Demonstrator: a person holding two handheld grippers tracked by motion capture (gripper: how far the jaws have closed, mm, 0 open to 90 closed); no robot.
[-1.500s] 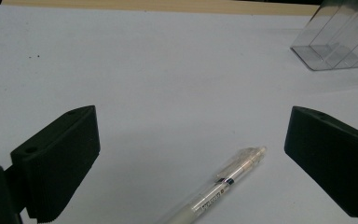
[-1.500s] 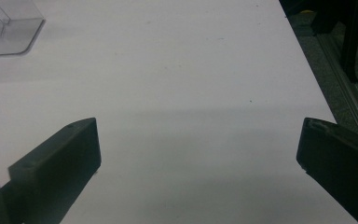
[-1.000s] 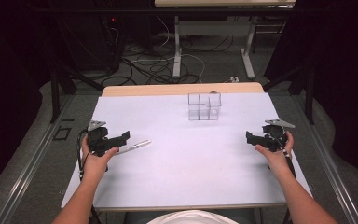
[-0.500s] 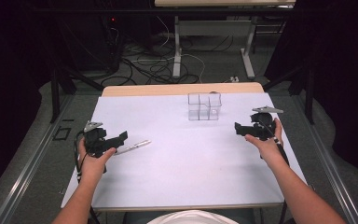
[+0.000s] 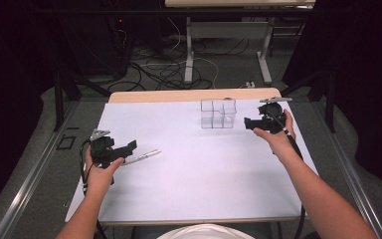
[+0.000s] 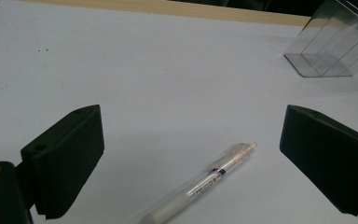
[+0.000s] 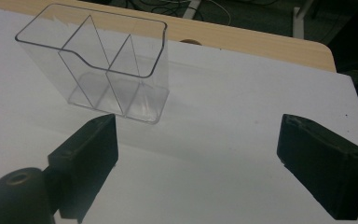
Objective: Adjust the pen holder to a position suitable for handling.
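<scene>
**Desk:** What did the overhead frame show?

**Photographer:** A person worked two hand-held tongs over a table (image 5: 189, 199) covered in white. The left gripper (image 5: 131, 147) sat low at the table's left side, its jaws spread wide and gripping nothing. A pen (image 5: 144, 157) with a clear barrel lay flat on the white surface just in front of it, and in the left gripper view the pen (image 6: 205, 184) rested between the two black pads, touching neither.

**Desk:** And the other hand?

**Photographer:** The right gripper (image 5: 247, 123) was held up off the table near the far right, pointing toward a clear plastic organizer (image 5: 218, 113). Its jaws had just been closing a little, yet stood well apart with nothing between them. In the right gripper view the clear plastic organizer (image 7: 98, 65) stood upright ahead of the left pad, split by thin walls into compartments, nothing visible inside them.

**Desk:** How far apart were pen and organizer?

**Photographer:** Well apart: the pen at near left, the organizer toward the far edge.
</scene>
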